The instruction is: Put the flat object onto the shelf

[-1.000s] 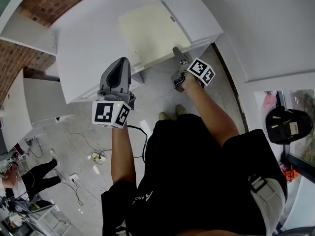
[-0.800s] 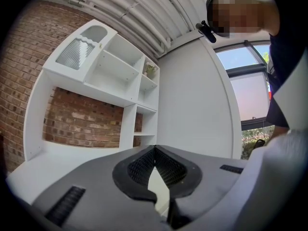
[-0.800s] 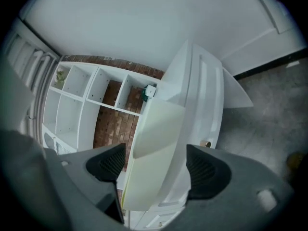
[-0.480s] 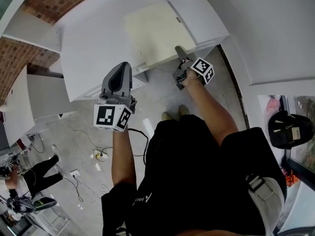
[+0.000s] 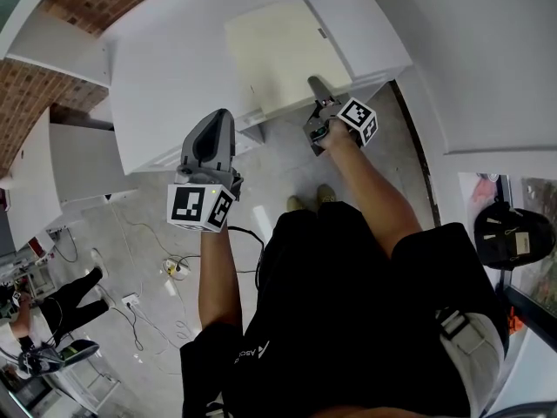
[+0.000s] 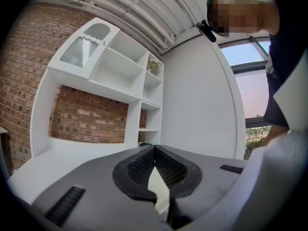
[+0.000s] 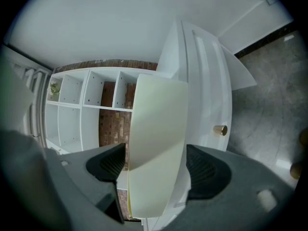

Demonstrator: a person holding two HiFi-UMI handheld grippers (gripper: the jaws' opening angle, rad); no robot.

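A cream flat board (image 5: 287, 46) lies on the white desk (image 5: 165, 68), its near edge by the desk's front. My right gripper (image 5: 315, 90) is at that near edge. In the right gripper view the board (image 7: 156, 129) stands between the jaws of the right gripper (image 7: 156, 158), which are spread wide on either side of it, and neither pad (image 7: 113, 162) visibly presses on it. My left gripper (image 5: 216, 122) hovers left of the board over the desk's front edge. Its jaws meet at the tips of the left gripper (image 6: 154, 149), with nothing in them. White shelves (image 7: 82, 105) stand beyond.
The shelf unit (image 6: 120, 66) rises against a brick wall, with open compartments. The desk has a drawer with a brass knob (image 7: 220, 130). Cables and a power strip (image 5: 170, 277) lie on the floor at left, near another person (image 5: 52, 307). A black bag (image 5: 513, 238) sits at right.
The view has drifted, so desk and board sit slightly further right in the picture. The right gripper has shifted a little left along the board's near edge. The left gripper has barely moved.
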